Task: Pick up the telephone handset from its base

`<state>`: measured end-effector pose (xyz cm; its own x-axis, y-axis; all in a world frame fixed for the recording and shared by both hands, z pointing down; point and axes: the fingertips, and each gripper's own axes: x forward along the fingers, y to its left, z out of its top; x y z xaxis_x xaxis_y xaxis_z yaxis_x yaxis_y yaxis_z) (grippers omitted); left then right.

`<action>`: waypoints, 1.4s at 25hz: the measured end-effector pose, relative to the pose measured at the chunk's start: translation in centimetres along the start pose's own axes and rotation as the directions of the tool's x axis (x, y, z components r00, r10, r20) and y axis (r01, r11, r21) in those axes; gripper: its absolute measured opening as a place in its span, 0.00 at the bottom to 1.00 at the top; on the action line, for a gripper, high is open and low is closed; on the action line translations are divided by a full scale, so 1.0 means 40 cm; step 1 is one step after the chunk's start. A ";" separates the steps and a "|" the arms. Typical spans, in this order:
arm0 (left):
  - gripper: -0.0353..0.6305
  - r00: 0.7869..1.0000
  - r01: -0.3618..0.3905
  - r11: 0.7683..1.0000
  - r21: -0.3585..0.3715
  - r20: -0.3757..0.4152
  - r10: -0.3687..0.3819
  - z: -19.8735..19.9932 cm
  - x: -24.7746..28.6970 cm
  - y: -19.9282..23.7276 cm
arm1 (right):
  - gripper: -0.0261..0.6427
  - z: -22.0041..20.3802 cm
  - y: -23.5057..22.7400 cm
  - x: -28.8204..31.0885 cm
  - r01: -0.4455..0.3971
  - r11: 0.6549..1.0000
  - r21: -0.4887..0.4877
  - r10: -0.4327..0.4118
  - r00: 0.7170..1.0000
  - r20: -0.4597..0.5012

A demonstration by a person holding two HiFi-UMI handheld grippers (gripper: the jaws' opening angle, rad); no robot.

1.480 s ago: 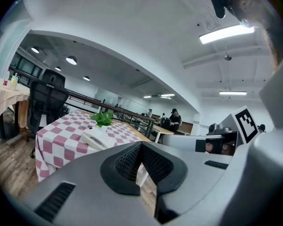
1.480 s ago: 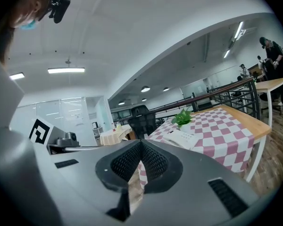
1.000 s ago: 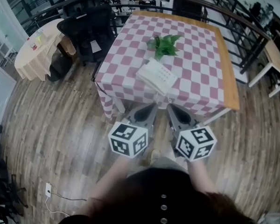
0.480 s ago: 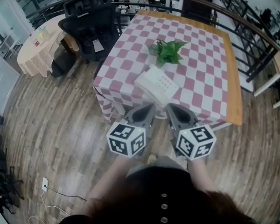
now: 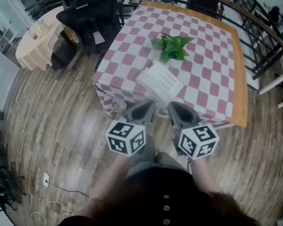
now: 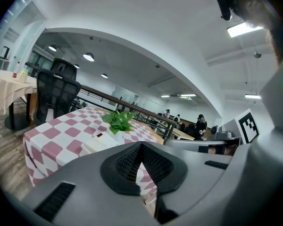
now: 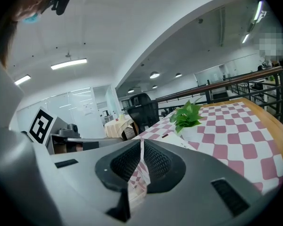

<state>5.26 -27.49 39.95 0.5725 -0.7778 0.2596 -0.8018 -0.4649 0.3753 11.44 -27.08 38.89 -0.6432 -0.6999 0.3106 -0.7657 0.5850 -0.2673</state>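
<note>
**Both grippers shut, short of the phone**

Closest in, the two marker cubes sit side by side over the wooden floor [image 5: 61,126]. The left gripper [image 5: 148,106] has its jaws pressed together at the tips with nothing pinched, and the right gripper [image 5: 172,106] is closed the same way, also empty. Each gripper's own view confirms it: the left gripper [image 6: 140,146] and right gripper [image 7: 142,144] show only a thin slit of tablecloth between the pads.

Just beyond the tips, and not touching them, is the telephone [image 5: 160,81]. It is white and flat, turned at a slant near the table's front edge, ahead of the gap between the two grippers. The handset [image 5: 150,86] lies on its base along the nearer left side, with rows of keys on the right.

Behind the phone stands a leafy green plant [image 5: 172,46] — nothing sits between the jaws and the phone. The table [image 5: 212,55] wears a pink-and-white checked cloth. Further off to the left are a black office chair [image 5: 89,22] and a round table [image 5: 35,44] draped in cream.
</note>
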 end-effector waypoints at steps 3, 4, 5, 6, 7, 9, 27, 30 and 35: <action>0.06 1.000 0.004 1.000 -0.003 -0.012 -0.004 0.005 0.019 0.021 | 0.06 0.006 -0.018 0.027 0.011 1.000 0.006 -0.010 1.000 -0.010; 0.06 1.000 0.005 1.000 -0.007 -0.018 -0.005 0.005 0.024 0.027 | 0.06 0.009 -0.023 0.034 0.016 1.000 0.008 -0.016 1.000 -0.013; 0.06 1.000 0.006 1.000 -0.011 -0.024 -0.007 0.004 0.029 0.032 | 0.06 0.012 -0.028 0.041 0.022 1.000 0.009 -0.022 1.000 -0.016; 0.06 1.000 0.008 1.000 -0.014 -0.030 -0.009 0.004 0.034 0.038 | 0.06 0.016 -0.032 0.050 0.026 1.000 0.007 -0.026 0.999 -0.019; 0.06 0.999 0.010 1.000 -0.016 -0.036 -0.011 0.004 0.039 0.044 | 0.06 0.020 -0.035 0.061 0.026 1.000 0.004 -0.026 0.999 -0.021; 0.06 0.999 0.016 1.000 -0.018 -0.046 -0.016 0.006 0.047 0.059 | 0.06 0.024 -0.036 0.085 0.021 1.000 -0.007 -0.022 0.999 -0.034; 0.06 0.994 0.026 0.995 -0.098 -0.106 -0.036 -0.027 0.110 0.174 | 0.08 -0.039 -0.068 0.239 -0.021 0.992 -0.126 -0.002 0.983 -0.185; 0.06 0.993 0.021 0.994 -0.111 -0.115 -0.034 -0.038 0.120 0.189 | 0.14 -0.055 -0.070 0.261 -0.039 0.991 -0.130 0.010 0.977 -0.213; 0.06 0.991 0.016 0.989 -0.146 -0.130 -0.035 -0.061 0.149 0.200 | 0.23 -0.089 -0.086 0.293 -0.046 0.986 -0.158 0.002 0.964 -0.266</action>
<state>2.68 -34.82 46.69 0.6179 -0.6993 0.3594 -0.7589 -0.4111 0.5050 6.52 -35.81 46.70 -0.6231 -0.5643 0.5416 -0.7266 0.6739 -0.1339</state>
